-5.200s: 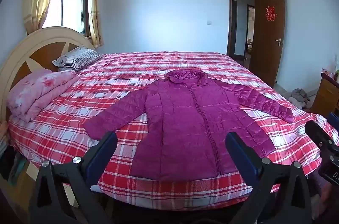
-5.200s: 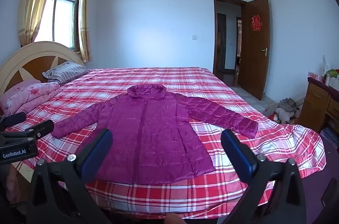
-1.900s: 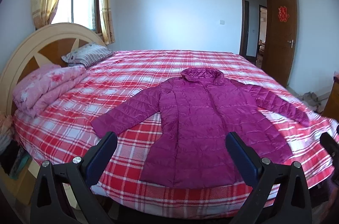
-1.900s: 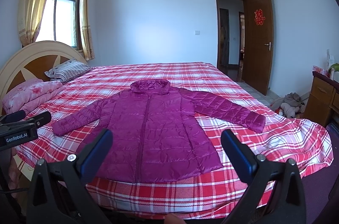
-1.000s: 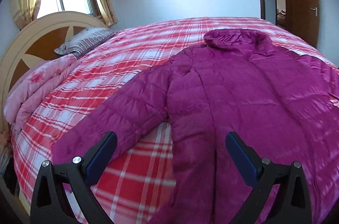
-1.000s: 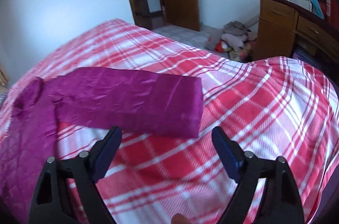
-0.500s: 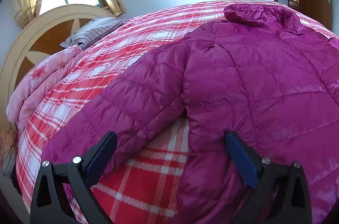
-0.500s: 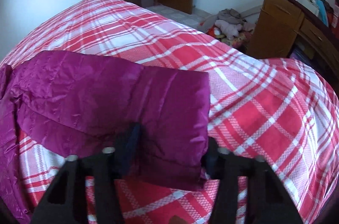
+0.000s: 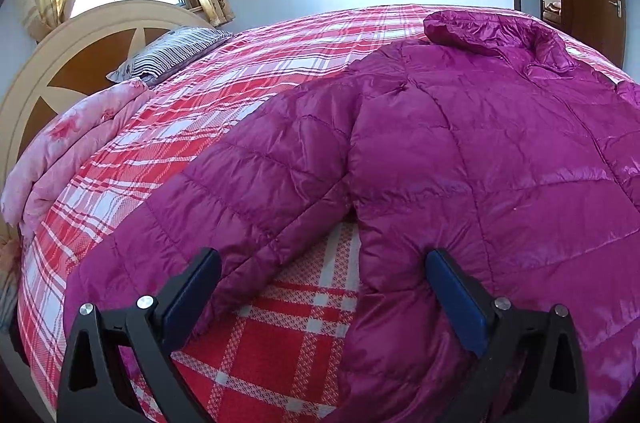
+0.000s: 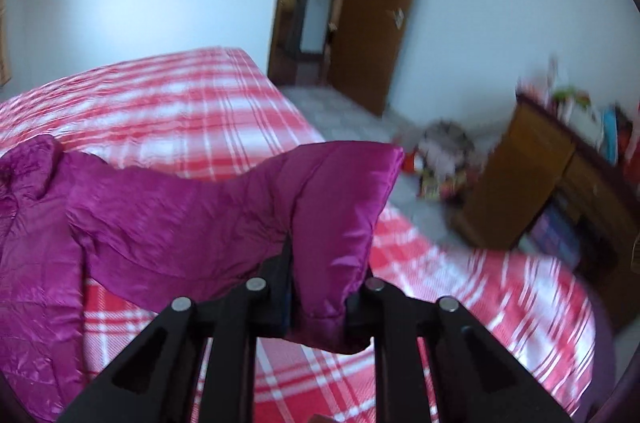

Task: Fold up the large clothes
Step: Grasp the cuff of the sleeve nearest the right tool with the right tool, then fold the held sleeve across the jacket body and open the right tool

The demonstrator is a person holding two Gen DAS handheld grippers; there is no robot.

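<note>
Magenta quilted down jacket (image 9: 460, 159) spread face-up on red-and-white plaid bedspread (image 9: 224, 103), hem at near edge. Left gripper (image 9: 320, 287) spread wide, nothing pinched, straddling armpit gap. Right gripper (image 10: 318, 287) jaws closing, pinching jacket's sleeve cuff (image 10: 344, 207), lifted clear of bedspread.

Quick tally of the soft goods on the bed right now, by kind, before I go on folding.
Magenta puffer jacket: 1
Striped pillow: 1
Folded pink floral quilt: 1
Red plaid bedspread: 1
Total: 4
</note>
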